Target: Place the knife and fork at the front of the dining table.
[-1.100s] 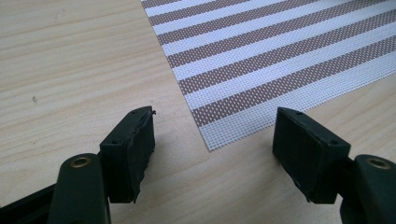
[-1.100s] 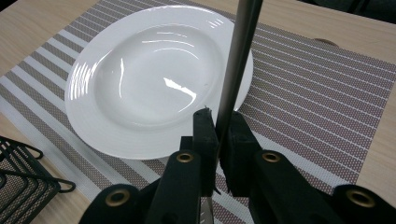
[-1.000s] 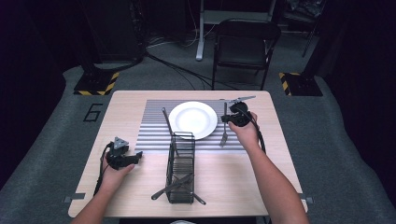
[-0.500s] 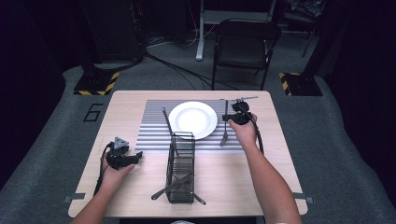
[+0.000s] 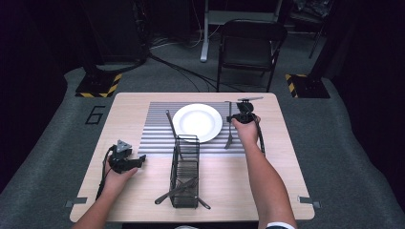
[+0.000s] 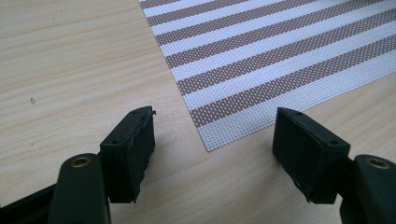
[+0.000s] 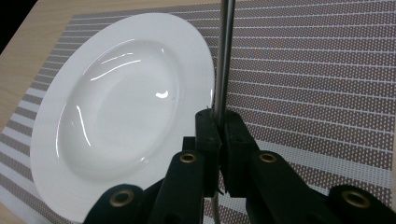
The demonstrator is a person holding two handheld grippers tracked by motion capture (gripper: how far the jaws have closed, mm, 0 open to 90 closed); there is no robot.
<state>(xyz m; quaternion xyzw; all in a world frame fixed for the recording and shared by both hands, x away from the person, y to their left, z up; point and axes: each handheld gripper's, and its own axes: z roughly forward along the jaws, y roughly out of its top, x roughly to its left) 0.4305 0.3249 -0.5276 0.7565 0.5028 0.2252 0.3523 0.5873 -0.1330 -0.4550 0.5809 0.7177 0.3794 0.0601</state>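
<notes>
Steel utensil handle point(image 7: 223, 56) sits clamped between the right gripper's point(image 7: 220, 122) closed jaws beside the plate point(image 7: 116, 116)

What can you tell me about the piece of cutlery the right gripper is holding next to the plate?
The utensil is a slim, shiny metal piece, likely steel. The right gripper is shut on its narrow handle, which runs away from the camera. It lies over the striped placemat, just right of the white plate. In the high view it stretches from the gripper toward the person; which kind of utensil it is, I cannot tell.
</notes>
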